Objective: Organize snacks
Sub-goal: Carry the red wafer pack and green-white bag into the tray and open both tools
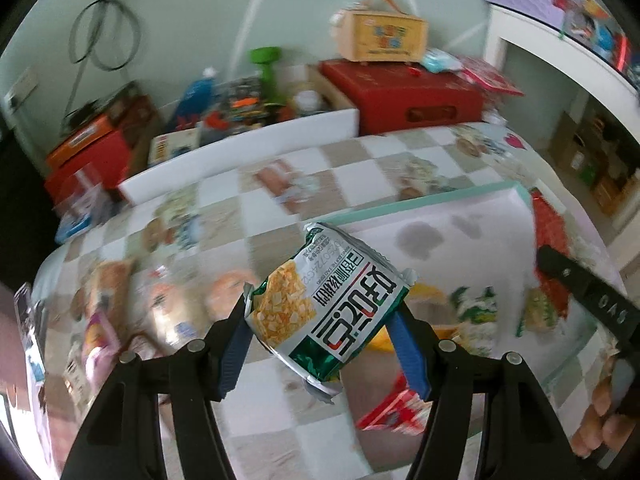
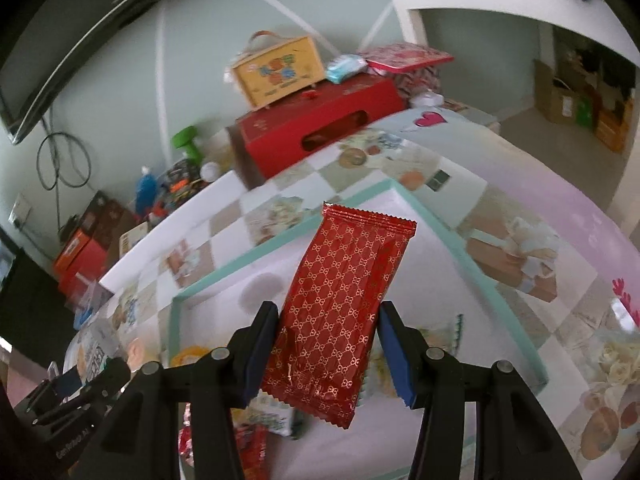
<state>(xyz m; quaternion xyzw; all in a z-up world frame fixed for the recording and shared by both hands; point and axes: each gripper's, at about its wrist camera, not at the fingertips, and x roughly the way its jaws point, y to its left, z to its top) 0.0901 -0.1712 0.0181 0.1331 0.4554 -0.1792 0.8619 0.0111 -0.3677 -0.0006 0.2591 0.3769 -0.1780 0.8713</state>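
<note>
While a checked cloth covers the table [image 1: 360,152] from the near edge to the far one, a shallow tray [image 2: 280,236] with a mint-green rim and a white floor lies on it, taking up the middle of the right wrist view and the right half of the left wrist view. Several small snack packets lie blurred on the tray floor at its near end, and more snacks lie loose on the cloth to the left of the tray. At the far side of the table a red box [image 2: 316,128] stands with a yellow case [image 2: 280,70] on top of it. Above the tray, the right gripper [image 2: 328,344] is clamped on a red packet [image 2: 340,304] with a gold pattern, its blue pads pressing both long edges while the packet's far end sticks out over the white floor. Near the tray's left rim, the left gripper [image 1: 320,324] is clamped on a green and white snack bag [image 1: 324,308] showing yellow pieces, held tilted above the cloth. At the right edge of the left wrist view, fingers [image 1: 600,420] of a person's hand grip the other tool.
</note>
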